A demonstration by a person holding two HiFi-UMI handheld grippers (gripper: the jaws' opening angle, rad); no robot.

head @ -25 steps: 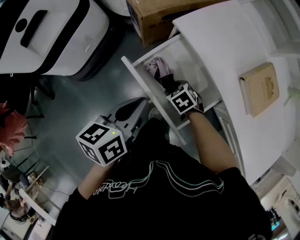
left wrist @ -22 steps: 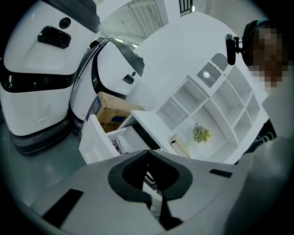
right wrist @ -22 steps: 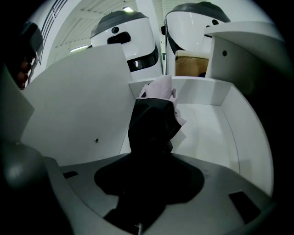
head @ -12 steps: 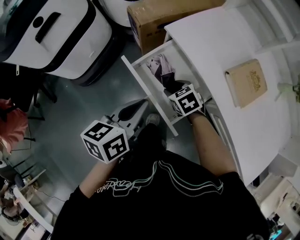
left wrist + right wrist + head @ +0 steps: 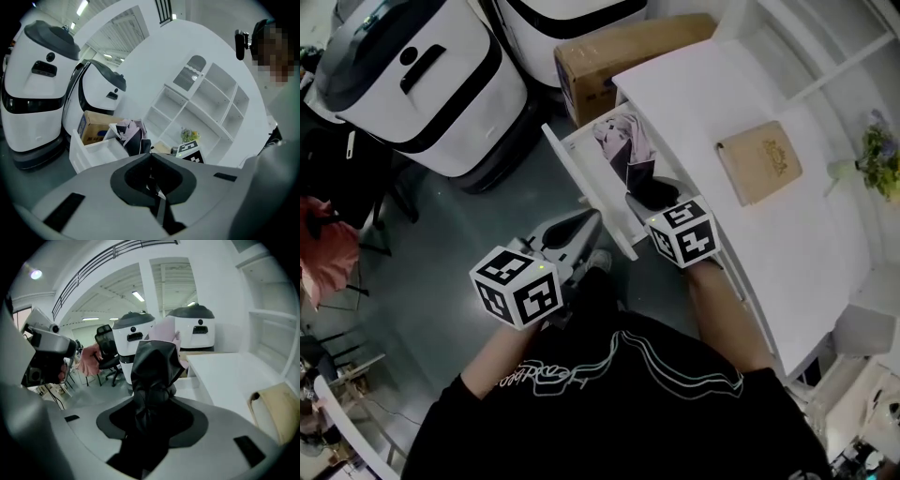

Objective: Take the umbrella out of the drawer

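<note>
Umbrella, folded: light, limp fabric; best gripped through to its likely stiff core
Right gripper fingers clenched on its dark end; left gripper fingers closed, empty

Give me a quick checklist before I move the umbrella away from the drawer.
1. Right gripper shut on the umbrella: ok, dark fabric fills its jaws.
2. Umbrella clear of the drawer: cannot tell; in the head view its pink end lies over the open drawer.
3. Left gripper out of the way: ok, jaws together, nothing held, beside the drawer front.
4. Bare room on the desk: ok, open white surface next to the book.
5. Umbrella folded, not springing open: ok, the fabric is bunched.
</note>
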